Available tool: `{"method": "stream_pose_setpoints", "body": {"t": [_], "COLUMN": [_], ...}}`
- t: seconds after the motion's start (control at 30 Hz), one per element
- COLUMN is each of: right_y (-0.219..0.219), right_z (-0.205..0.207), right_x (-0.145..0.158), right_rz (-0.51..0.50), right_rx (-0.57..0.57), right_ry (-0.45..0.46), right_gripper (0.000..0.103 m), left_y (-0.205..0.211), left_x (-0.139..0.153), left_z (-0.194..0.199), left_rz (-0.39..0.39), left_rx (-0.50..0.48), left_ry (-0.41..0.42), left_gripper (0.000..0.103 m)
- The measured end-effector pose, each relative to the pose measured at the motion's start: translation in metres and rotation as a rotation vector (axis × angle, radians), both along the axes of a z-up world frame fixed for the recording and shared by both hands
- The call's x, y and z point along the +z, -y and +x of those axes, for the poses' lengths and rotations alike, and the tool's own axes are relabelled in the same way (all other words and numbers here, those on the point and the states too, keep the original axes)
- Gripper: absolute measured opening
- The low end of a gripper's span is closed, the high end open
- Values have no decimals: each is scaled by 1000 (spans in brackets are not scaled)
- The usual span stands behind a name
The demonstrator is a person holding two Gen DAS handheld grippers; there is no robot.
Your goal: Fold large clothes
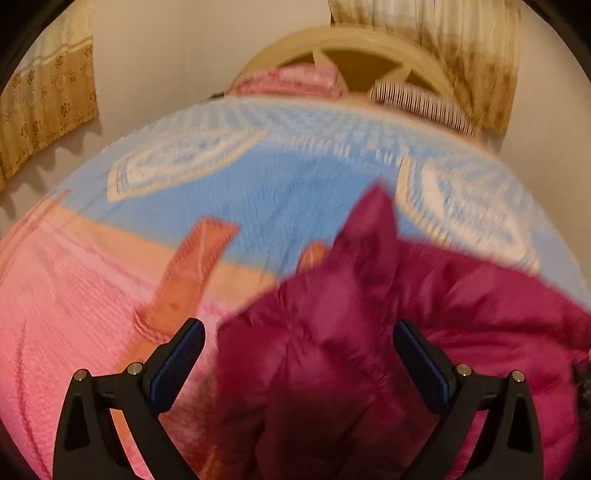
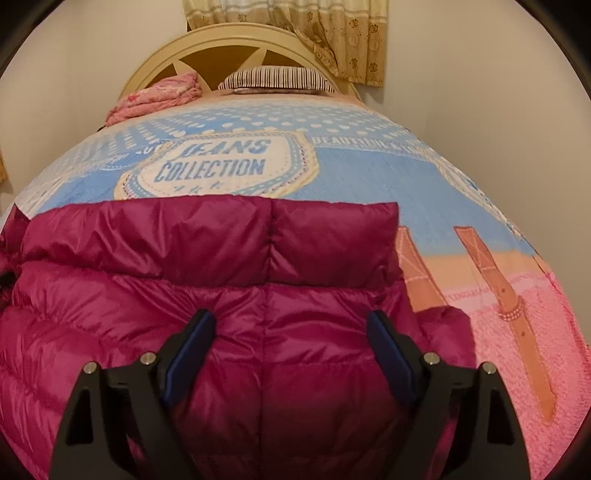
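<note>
A magenta puffer jacket (image 2: 207, 295) lies on a blue-and-pink bedspread (image 2: 369, 170). Both the left tool (image 1: 299, 341) and right tool (image 2: 291, 328) hover above it, spread wide, gripping nothing.

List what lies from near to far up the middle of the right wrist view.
right gripper → magenta puffer jacket → "Jeans Collection" patch on the blue bedspread → striped pillow → cream headboard → curtain

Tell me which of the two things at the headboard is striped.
The flat pillow on the right has dark and white stripes; the bundle to its left is crumpled pink fabric.
</note>
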State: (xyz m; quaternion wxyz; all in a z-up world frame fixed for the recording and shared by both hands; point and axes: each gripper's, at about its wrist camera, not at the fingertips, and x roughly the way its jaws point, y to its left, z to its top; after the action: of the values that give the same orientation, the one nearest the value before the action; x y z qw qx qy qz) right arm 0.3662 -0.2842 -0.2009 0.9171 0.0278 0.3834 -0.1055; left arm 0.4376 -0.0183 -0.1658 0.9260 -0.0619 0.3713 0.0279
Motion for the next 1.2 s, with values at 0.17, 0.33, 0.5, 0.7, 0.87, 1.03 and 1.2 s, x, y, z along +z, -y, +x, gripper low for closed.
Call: {"method": "stream_pose_setpoints", "body": {"t": [0.17,0.33,0.5,0.7,0.87,1.03,1.2], "right_y": [3,-7,0,6,7,6,3], "right_z": [-18,5,27,23,25,27,29], "right_x": [25,34,2,-9,-14,-17,-20], "right_rz": [33,99,81,77,83,67,41], "right_rx": [-17,43,14,-1,-8,-16,-23], "right_ry": [83,91,7,-4,-20,-42,-66], "right_gripper": [49,49,49,49,52,55,57], "left_y": [6,45,45,35,37,42,43], "left_x": [36,10,-25,-37,-41,-43,-46], "left_z": [4,29,52,56,58,59,61], "left_rz": [-3,59,88,-6,-28,-5,0], "left_rx": [12,-72,-46,-57,-52,-54,-57], "left_ry": [102,35,-59,-87,-103,-117,-127], "left_gripper": [102,102,102,102,102,102,102]}}
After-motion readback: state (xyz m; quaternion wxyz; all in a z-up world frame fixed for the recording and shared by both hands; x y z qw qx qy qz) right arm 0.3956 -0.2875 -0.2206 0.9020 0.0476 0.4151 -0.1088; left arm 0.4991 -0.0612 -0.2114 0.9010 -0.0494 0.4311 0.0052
